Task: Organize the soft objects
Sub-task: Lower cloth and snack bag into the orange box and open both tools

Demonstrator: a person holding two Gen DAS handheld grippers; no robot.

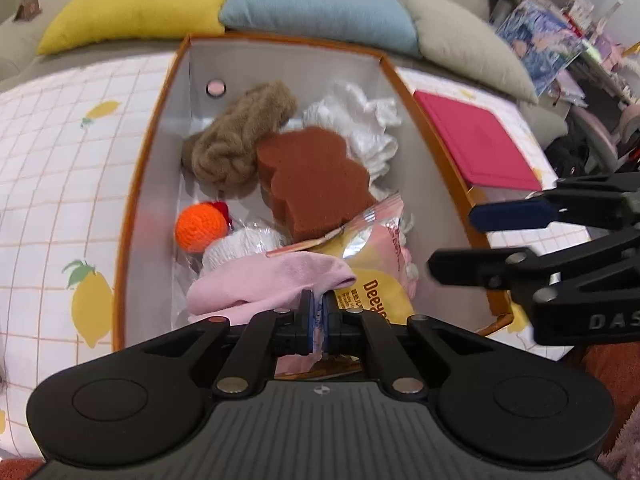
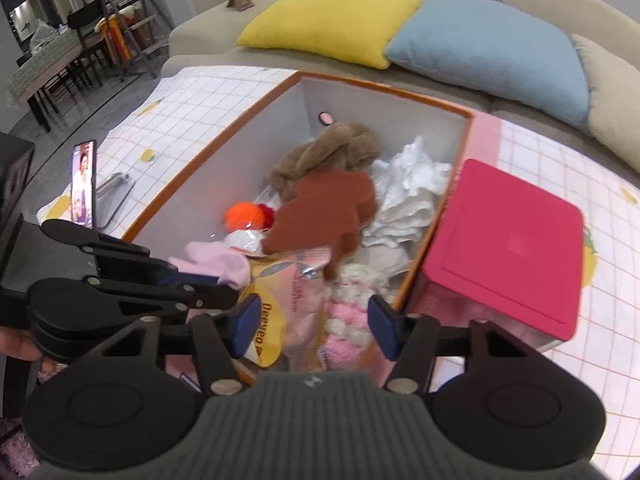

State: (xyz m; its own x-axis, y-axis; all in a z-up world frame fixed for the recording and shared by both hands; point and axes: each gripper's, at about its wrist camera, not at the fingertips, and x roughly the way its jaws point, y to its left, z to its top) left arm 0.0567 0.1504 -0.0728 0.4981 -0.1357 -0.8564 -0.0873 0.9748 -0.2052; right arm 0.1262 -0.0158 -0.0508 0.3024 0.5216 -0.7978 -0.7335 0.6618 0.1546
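Now L gripper (image 1: 318, 312) pinching pink cloth (image 1: 264, 284) over box (image 1: 136, 184).

Room view: lounge area behind my work surface
I see a beige sofa (image 2: 208, 28) carrying a yellow cushion (image 2: 336, 16), a blue cushion (image 2: 492, 52) and a beige cushion (image 2: 612, 112); a lemon-print grid cloth (image 1: 60, 168) covers the surface; a dark dining table (image 2: 44, 68) with chairs stands far left
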